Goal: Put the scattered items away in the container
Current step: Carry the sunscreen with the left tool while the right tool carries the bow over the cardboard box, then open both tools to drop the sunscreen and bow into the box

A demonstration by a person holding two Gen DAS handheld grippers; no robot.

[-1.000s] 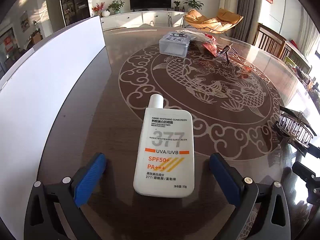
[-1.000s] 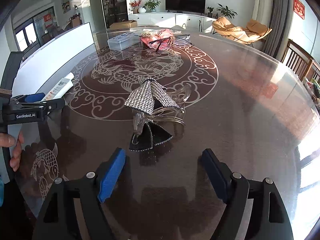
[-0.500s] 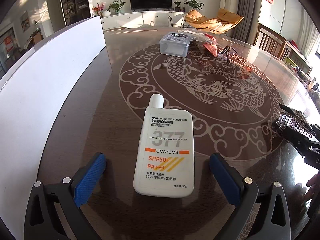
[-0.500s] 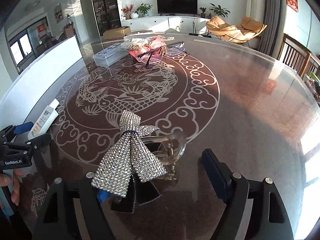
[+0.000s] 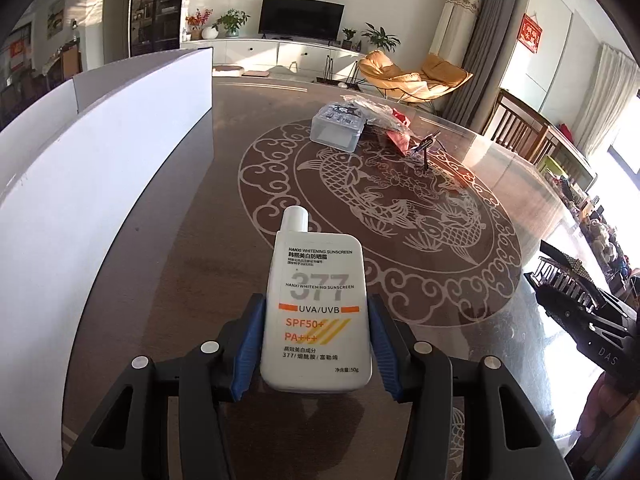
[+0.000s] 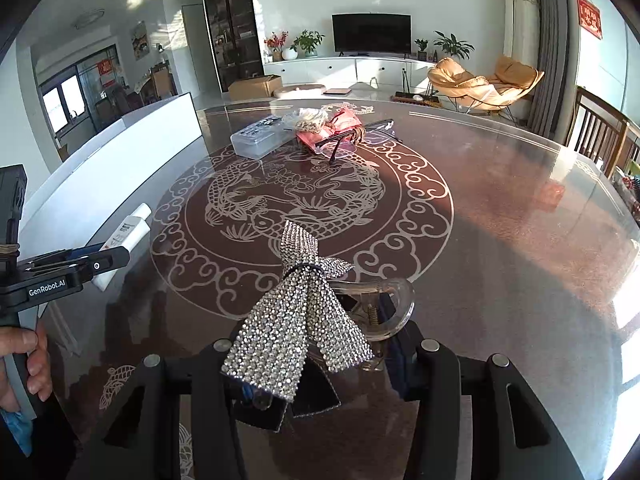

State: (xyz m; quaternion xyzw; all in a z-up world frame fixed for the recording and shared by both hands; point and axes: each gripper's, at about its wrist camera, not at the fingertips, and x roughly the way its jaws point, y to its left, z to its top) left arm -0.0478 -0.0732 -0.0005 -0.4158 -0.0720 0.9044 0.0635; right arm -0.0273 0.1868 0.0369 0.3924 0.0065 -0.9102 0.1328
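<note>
With nothing yet in the white container (image 5: pixel 100 152) at the table's (image 5: pixel 500 168) left edge, the closing left gripper (image 5: pixel 316 344) clamps the sunscreen bottle (image 5: pixel 318 312), the closing right gripper (image 6: pixel 320 364) the rhinestone hair clip (image 6: pixel 304 312), while clutter (image 6: pixel 320 132) remains at the far edge.

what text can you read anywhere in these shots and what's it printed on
Sunscreen bottle, in the closing left gripper: "HANXI WHITENING SUNSCREEN", "377", "UVA/UVB", "SPF50+", "PA+++", "50g"; Chinese lines too small to read.
Left gripper body: "GenRobot.AI".
Right gripper body, seen from the left wrist: "DAS", cut off.
Red wall hanging: unreadable.
</note>
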